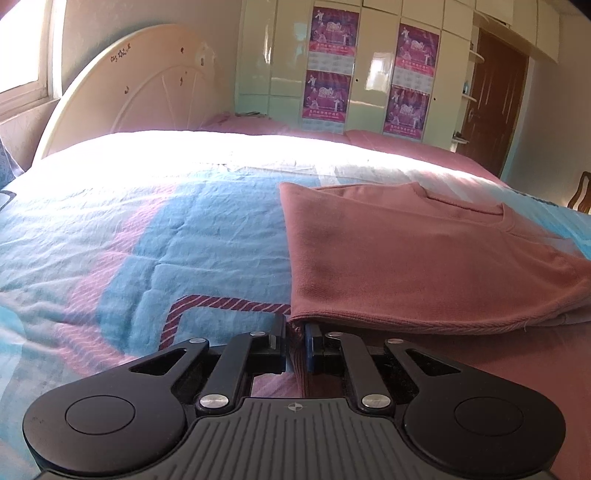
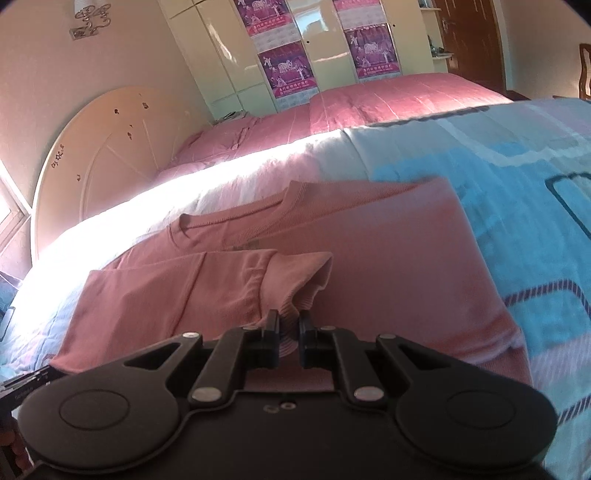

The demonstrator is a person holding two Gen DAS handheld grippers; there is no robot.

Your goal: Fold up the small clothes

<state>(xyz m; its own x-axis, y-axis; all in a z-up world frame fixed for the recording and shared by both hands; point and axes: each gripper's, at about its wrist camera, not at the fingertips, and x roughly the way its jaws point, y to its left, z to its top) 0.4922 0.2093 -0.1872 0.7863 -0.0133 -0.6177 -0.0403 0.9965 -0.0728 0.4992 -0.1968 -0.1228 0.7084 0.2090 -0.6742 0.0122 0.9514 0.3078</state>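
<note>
Left tool (image 1: 295,328) pinches the pink shirt (image 1: 406,258) hem corner; right tool (image 2: 288,325) grips its sleeve cuff (image 2: 306,291).

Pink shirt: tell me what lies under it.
The pink shirt lies on a blue and pink patterned bedcover, which shows all around it. One sleeve is folded over the shirt's front. Whatever sits directly beneath the fabric is covered.

The pink shirt (image 1: 424,258) runs past the right edge of the left wrist view. Its bunched cuff (image 2: 295,295) disappears between the right gripper (image 2: 289,323) fingers. Wardrobe posters (image 1: 334,33) carry print too small to read, possibly calendars.
</note>
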